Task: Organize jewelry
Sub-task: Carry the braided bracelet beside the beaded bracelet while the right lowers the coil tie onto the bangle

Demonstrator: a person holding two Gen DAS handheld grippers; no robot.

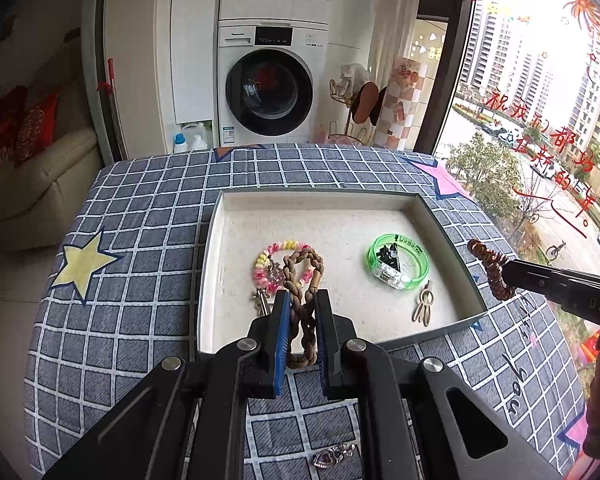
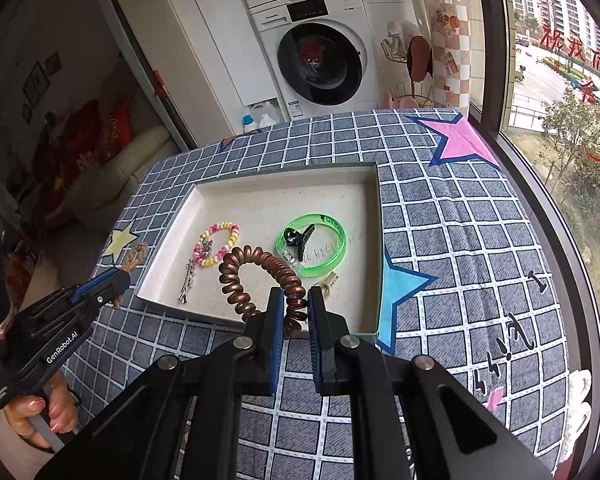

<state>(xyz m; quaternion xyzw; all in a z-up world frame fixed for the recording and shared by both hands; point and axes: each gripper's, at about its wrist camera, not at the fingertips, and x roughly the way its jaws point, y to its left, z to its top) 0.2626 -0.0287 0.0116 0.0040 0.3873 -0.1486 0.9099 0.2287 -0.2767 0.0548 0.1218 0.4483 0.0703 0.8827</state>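
A shallow white tray (image 1: pixel 236 216) (image 2: pixel 260 184) lies on the checked tablecloth. My left gripper (image 1: pixel 302 304) is shut on a brown braided rope bracelet (image 1: pixel 300 276) and holds it over the tray's near edge. My right gripper (image 2: pixel 294 300) is shut on a copper spiral hair tie (image 2: pixel 256 264), also over the tray's near edge; it shows in the left wrist view (image 1: pixel 492 268) too. In the tray lie a pink and yellow spiral bracelet (image 1: pixel 276 252) (image 2: pixel 220 240), a green bangle (image 1: pixel 400 264) (image 2: pixel 316 248) with a black clip (image 2: pixel 298 238) in it, a silver hairpin (image 2: pixel 188 276) and a gold clip (image 1: pixel 422 308).
A silver heart pendant (image 1: pixel 334 456) lies on the cloth near my left gripper's base. A washing machine (image 1: pixel 268 88) stands behind the table. A large window (image 1: pixel 540 120) runs along the right. A sofa (image 1: pixel 32 200) is at the left.
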